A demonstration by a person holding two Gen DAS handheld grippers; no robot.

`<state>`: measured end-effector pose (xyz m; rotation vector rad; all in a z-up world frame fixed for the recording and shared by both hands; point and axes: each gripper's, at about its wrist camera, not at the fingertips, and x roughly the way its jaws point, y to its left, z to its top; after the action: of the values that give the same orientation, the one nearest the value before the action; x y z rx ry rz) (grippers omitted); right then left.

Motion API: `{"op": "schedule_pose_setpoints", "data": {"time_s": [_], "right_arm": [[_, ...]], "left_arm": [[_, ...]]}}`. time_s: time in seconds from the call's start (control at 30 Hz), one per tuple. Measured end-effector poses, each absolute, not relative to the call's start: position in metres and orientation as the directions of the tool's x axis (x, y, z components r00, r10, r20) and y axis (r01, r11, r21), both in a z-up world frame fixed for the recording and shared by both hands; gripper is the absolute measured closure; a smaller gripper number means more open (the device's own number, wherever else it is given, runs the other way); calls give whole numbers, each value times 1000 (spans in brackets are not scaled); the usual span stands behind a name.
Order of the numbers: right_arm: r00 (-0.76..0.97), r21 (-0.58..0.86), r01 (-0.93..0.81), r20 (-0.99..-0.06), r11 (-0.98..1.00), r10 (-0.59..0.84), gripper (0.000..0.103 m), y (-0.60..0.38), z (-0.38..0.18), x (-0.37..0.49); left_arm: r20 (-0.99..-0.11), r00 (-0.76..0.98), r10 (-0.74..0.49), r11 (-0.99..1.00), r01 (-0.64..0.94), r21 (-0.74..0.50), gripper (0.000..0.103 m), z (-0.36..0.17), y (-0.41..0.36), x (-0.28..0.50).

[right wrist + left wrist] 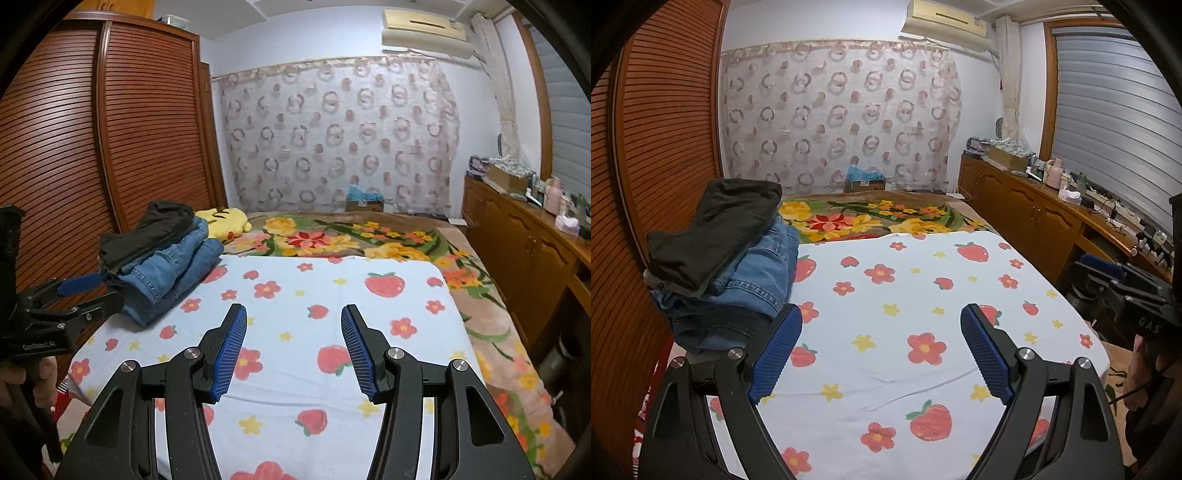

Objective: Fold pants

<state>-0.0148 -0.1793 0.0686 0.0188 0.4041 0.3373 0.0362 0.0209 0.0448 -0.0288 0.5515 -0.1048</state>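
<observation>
Left gripper (881,325) spread wide and empty above the strawberry towel (886,373); right gripper (293,325) likewise parted, holding nothing; between both sets of jaws only bare towel. Pants (166,258) stacked beyond and left of the left jaws, at the towel's far-left corner: dark pair (716,232) on top, jeans (757,273) beneath, all apparently folded; judging by that, folding looks finished or paused before fetching another pair; no unfolded pants in view. Pale lettering on each gripper body, too small and blurred to read reliably.
</observation>
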Motion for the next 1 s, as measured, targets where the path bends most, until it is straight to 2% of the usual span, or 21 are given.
{"op": "schedule_pose_setpoints", "data": {"time_s": [0.37, 0.77, 1.0], "right_arm": [[907, 54, -225, -352, 973, 230, 48, -179, 74, -29], [936, 41, -198, -288, 979, 201, 47, -171, 75, -53], [942, 22, -199, -272, 980, 198, 40, -165, 66, -61]], "left_arm": [[-491, 864, -114, 993, 107, -44, 15, 59, 4, 25], [-443, 892, -85, 996, 82, -27, 15, 70, -5, 10], [-427, 902, -70, 998, 64, -28, 15, 70, 0, 3]]}}
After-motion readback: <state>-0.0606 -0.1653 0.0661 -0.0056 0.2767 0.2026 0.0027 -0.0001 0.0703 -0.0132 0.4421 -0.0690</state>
